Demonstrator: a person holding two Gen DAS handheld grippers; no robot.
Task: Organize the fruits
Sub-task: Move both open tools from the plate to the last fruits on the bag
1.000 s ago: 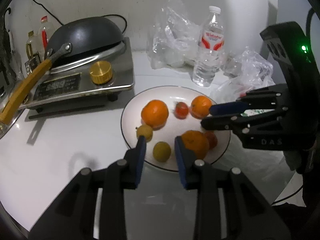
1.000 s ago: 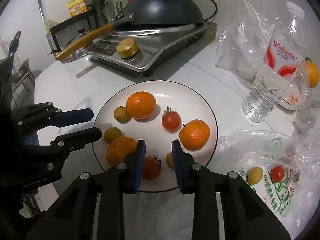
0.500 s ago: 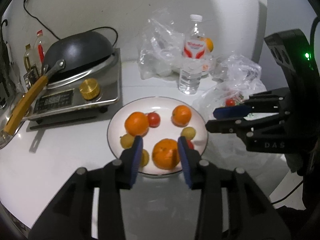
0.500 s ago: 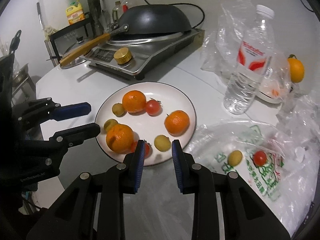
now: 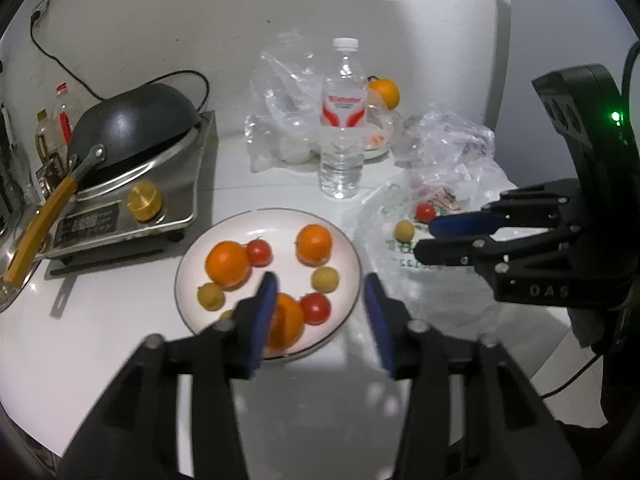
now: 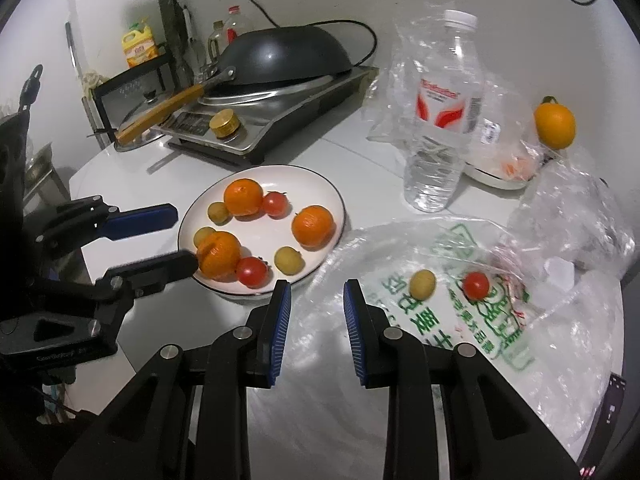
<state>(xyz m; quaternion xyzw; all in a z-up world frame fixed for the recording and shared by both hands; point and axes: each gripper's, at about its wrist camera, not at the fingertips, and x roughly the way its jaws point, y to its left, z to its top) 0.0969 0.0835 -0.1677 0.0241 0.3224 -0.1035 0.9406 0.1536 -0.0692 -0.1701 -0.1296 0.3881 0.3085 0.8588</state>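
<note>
A white plate [image 5: 224, 236] [image 6: 320, 188] holds three oranges, two red tomatoes and several small yellow fruits. On the printed plastic bag [image 6: 472, 320] lie a yellow fruit [image 6: 423, 283] [image 5: 404, 231] and a red tomato [image 6: 477, 285] [image 5: 425, 212]. Another orange [image 6: 555, 126] [image 5: 385, 94] sits at the back right. My left gripper [image 5: 320, 304] is open and empty above the plate's near edge. My right gripper [image 6: 314, 312] is open and empty over the bag's left edge, beside the plate.
An induction cooker [image 6: 280, 112] with an upturned black wok [image 6: 280, 56] stands at the back left. A water bottle [image 6: 444, 112] and crumpled clear bags [image 5: 288, 120] stand behind the plate. The table's front edge is near both grippers.
Both grippers have pulled back and up from the plate and swung right. The left gripper's jaws have opened wider. The fruits on the plate have settled.
</note>
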